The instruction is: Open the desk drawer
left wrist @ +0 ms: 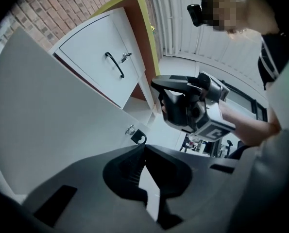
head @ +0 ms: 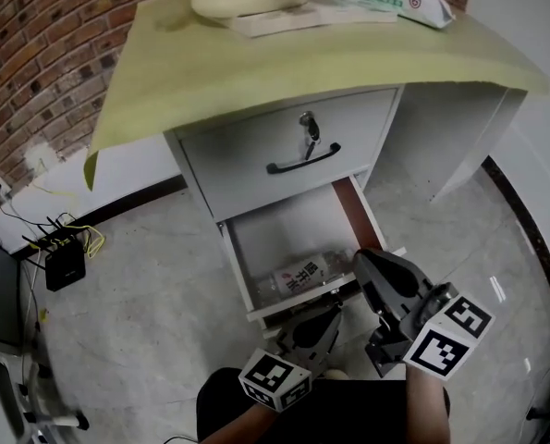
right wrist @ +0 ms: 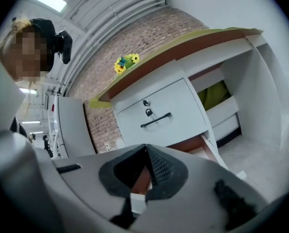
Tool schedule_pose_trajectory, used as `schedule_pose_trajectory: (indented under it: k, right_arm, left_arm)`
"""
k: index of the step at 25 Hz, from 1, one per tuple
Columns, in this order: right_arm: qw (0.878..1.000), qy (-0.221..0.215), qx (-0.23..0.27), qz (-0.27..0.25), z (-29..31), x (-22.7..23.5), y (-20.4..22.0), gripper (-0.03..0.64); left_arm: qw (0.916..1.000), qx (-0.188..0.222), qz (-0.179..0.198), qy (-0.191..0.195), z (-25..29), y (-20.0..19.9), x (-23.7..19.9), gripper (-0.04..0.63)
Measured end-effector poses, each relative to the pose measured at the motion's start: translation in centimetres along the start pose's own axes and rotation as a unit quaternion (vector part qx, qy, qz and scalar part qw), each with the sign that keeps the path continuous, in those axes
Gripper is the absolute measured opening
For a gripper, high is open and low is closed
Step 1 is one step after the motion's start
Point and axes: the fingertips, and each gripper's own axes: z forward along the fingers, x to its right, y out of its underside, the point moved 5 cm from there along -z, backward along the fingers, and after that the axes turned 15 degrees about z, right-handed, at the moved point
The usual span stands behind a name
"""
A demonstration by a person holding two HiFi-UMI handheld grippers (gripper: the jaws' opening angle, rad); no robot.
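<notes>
Two drawers sit in a white desk (head: pixel 441 128). The upper drawer (head: pixel 256 141) is closed, its black handle (head: pixel 302 161) horizontal. The lower drawer (head: pixel 284 225) is pulled out toward the person, its length running outward from the desk, with a bottle (head: pixel 302 276) lying sideways inside. The left gripper (head: pixel 333 313) and right gripper (head: pixel 362 259) hover at its front edge, jaws pressed together, empty.
</notes>
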Motion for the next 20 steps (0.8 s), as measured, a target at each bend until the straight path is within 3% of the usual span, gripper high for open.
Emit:
schedule_pose_trajectory:
  k: [4,14,20]
  right_arm:
    - [0.998,-0.019,0.026,0.051,0.4,0.9,-0.3,0.012]
    - [0.990,0.042,0.005,0.138,2.1,5.3,1.8,0.012]
    - [0.977,0.050,0.058,0.197,2.2,5.5,0.3,0.012]
  left_arm:
    - [0.9999,0.007,0.012,0.000,0.6,0.1,0.2,0.011]
    - [0.9983,-0.021,-0.046,-0.030,0.9,0.1,-0.3,0.011]
    - [0.9954,-0.034,-0.054,-0.071,-0.9,-0.8,0.7,0.011]
